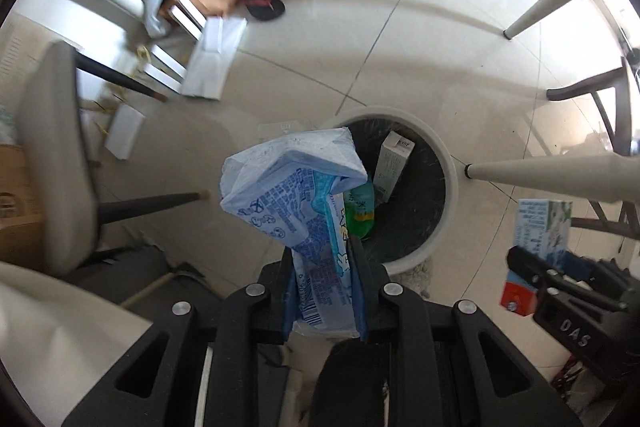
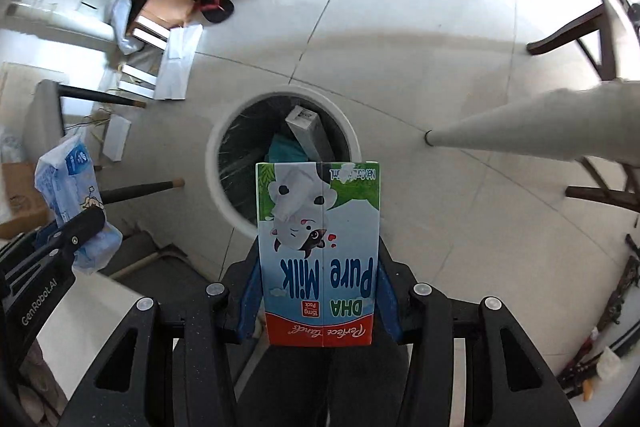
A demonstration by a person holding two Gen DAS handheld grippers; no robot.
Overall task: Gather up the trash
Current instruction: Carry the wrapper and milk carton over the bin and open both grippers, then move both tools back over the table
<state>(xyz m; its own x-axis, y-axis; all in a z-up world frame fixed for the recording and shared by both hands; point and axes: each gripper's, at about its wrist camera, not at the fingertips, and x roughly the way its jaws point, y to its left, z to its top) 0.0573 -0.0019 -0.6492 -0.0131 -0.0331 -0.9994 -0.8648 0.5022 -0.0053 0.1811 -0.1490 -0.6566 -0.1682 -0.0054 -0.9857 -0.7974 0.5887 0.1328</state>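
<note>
Blue plastic wrapper (image 1: 296,195), crumpled, is pinched tight between the jaws of the left gripper (image 1: 324,267), which are nearly together because the film is thin; the loose end flops forward over the near-left rim of the bin (image 1: 450,163). Right gripper (image 2: 320,267) holds a milk carton (image 2: 318,247) across its width, jaws set narrow-to-medium and pressing both side faces, print upside down to the camera. Both tongs point down at the floor with their loads above or just beside the bin opening, presumably so each piece can drop straight in. Bin is a white round tub with a dark liner, standing on pale floor tiles (image 1: 320,39) between a table leg (image 1: 540,171) and a chair (image 1: 56,147). Already inside: a tall white box (image 1: 394,163) leaning on the wall and a green bottle (image 1: 360,211), partly covered by the wrapper. Judged stage: carrying done, release not yet made. Carton sits over the near edge of the opening, so whether it would clear the rim is hard to say. Hard to read: the bin's bottom is dark, the carton hides its near half in the right view, the teal item under the box is unclear. Clutter of boxes (image 1: 208,59) and a sandal (image 1: 262,1) at the far wall is blurred; whether that counts as trash cannot be told. Lower frame shows a dark trouser leg (image 2: 320,387), cut off.
</note>
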